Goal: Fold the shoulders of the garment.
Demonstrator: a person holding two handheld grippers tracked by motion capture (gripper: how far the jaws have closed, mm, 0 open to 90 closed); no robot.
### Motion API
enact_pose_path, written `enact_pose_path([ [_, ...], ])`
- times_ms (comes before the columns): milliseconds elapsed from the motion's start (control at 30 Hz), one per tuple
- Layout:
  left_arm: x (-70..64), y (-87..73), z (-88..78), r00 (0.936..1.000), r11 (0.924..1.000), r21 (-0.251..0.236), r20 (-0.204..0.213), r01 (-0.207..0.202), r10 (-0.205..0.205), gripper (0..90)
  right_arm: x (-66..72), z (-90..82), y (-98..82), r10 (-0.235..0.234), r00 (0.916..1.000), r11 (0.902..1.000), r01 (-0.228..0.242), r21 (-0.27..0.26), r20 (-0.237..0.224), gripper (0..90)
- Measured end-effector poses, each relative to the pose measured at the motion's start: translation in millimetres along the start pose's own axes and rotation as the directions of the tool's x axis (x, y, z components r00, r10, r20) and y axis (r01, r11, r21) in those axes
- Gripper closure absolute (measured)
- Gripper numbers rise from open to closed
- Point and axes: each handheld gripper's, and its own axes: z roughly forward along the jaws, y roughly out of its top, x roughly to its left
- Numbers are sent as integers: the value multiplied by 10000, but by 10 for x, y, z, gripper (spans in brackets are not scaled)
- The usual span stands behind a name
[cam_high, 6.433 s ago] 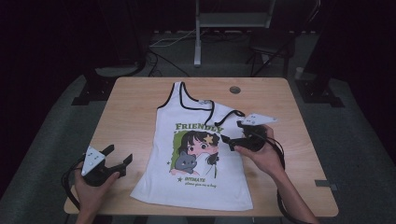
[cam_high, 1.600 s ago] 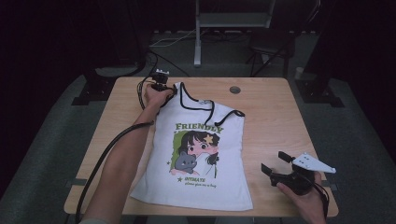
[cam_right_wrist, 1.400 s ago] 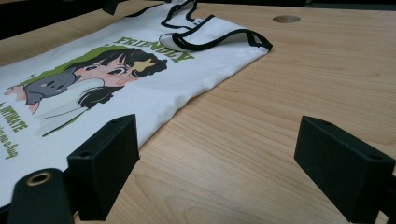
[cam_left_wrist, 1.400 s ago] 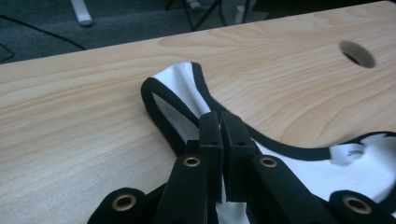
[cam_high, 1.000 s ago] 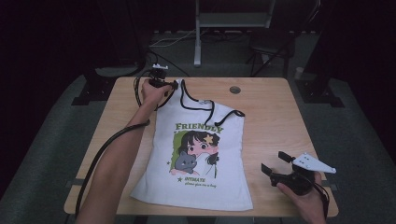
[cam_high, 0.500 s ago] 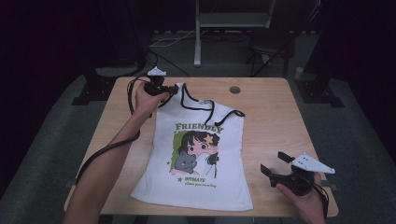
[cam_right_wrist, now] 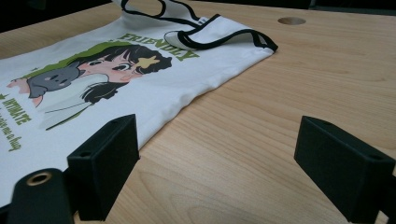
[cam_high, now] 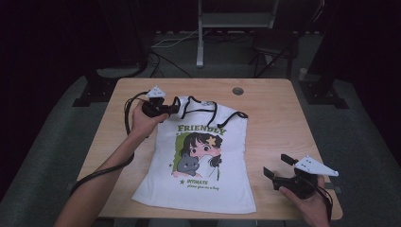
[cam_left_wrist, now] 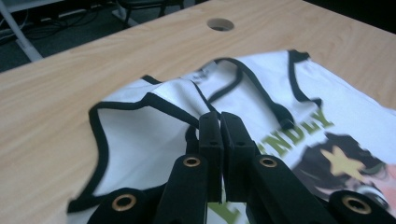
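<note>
Left gripper clenched on the tank top's far-left strap — thin fabric could slip free, unfolding, if tugged sideways.

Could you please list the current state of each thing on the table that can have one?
Tank top: flat, print up, left strap lifted and folded inward.
Left gripper: shut on the tank top's strap.
Right gripper: open, holding nothing, beside the hem.
Table: bare around the top.

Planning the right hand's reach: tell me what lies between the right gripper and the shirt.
Bare tabletop. The right gripper view shows plain wood between the open right gripper and the shirt.
</note>
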Motion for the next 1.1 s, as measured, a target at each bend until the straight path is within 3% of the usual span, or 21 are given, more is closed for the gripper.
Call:
enact_pose_path([
  [233, -279, -282, -59, 9987, 9989, 317, 401, -342, 329, 881, 10, 3, 1, -23, 10000, 10000, 23, 38, -29, 133],
  [433, -382, -437, -81, 9975, 9969, 617, 542, -493, 459, 877, 23, 8, 1, -134, 9999, 9999, 134, 26, -85, 133],
  [667, -351, -321, -69, 9953, 9945, 412, 46, -964, 963, 710, 35, 8, 1, -124, 9999, 9999, 125, 50, -108, 133],
  [800, -322, -224, 22, 9899, 9889, 577, -299, -1367, 1386, 614, 33, 9, 2, -112, 9999, 9999, 113, 68, -115, 132],
  [833, -293, -172, 103, 9848, 9837, 752, -475, -1631, 1669, 614, 34, 10, 2, -131, 9998, 9999, 132, 69, -117, 133],
  [1033, -169, -92, 311, 9787, 9743, 1151, -471, -1934, 1999, 556, 41, 9, 1, -122, 9998, 9999, 123, 73, -148, 133],
  [1100, -125, -65, 378, 9776, 9697, 1288, -91, -2074, 2103, 543, 43, 8, 0, -121, 9998, 9999, 122, 57, -162, 133],
])
